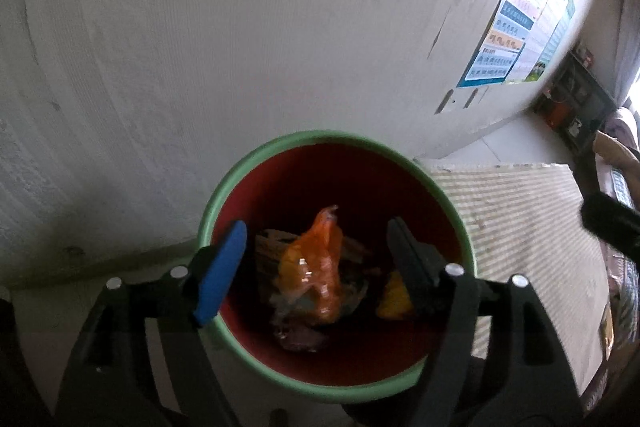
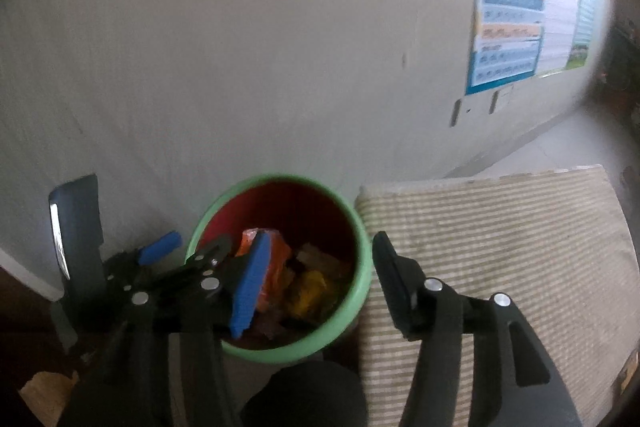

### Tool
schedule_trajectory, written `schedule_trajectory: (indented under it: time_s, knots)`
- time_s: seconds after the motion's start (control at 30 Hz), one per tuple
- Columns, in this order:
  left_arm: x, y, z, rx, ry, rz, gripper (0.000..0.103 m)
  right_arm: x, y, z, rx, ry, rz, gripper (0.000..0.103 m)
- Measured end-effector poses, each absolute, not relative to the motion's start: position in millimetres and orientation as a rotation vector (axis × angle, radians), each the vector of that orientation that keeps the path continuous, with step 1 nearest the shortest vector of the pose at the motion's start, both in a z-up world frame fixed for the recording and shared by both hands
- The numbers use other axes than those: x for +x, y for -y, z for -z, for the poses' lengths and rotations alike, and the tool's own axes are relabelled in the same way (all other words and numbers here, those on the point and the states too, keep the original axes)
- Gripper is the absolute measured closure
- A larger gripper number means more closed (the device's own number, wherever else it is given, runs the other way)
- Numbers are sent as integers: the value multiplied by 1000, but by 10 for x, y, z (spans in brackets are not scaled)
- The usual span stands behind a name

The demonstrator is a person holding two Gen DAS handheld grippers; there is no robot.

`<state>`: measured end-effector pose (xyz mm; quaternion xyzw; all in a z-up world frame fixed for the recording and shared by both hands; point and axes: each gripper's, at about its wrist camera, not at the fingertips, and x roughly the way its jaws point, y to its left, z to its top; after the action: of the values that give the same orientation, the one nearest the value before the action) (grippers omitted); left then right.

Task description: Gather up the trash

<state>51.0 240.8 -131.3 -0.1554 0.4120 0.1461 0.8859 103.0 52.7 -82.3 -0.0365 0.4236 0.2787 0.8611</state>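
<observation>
Here the left hand-held gripper (image 1: 316,263) hangs directly over the mouth of the bin (image 1: 224,187), fingers spread wide and empty; the orange wrapper (image 1: 316,267) lies below and between them, inside the bin, on top of other scraps, with a yellow piece (image 1: 394,297) just beside the dark finger. The wrapper's long axis runs roughly away from the camera, its twisted end pointing toward the wall (image 1: 200,27); it touches neither finger as far as the frames show. The right hand-held gripper (image 2: 316,271) is also spread and holds nothing; its blue finger is over the bin (image 2: 360,227) while its dark finger sits past the rim, above the striped mat (image 2: 500,227) that lies against the bin's right side. The left gripper is thus the nearer to the trash, and appears to have finished a drop; no loose trash shows on the mat's visible edges, so the coming move probably turns on drawing back from the bin to search elsewhere.
</observation>
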Motion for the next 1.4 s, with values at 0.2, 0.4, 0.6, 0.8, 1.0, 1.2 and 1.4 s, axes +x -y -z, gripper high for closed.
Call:
schedule_trajectory:
  time_s: [0.2,0.4,0.6,0.8,1.0,1.2,1.4]
  knots:
    - [449,-1912,834,-233,-734,-256,9,755,155,533,-59,-738,-440,42]
    - [369,-1227,271,-123,-597,-207,5,415,928,260,-6,-620,-268,23]
    - [201,-590,-229,-46,-504,-181,5,136,1468,134,57,-562,-152,14]
    - [62,-218,-503,-20,-467,-164,5,-60,1800,30,93,-491,-76,7]
    - [-45,34,-663,-9,-429,-127,5,-222,2042,-52,139,-410,13,7]
    - [-127,248,-740,6,-412,-95,5,-287,2184,-69,110,-353,109,7]
    - [-138,337,-785,8,-415,-73,5,-308,2296,-69,151,-356,116,7]
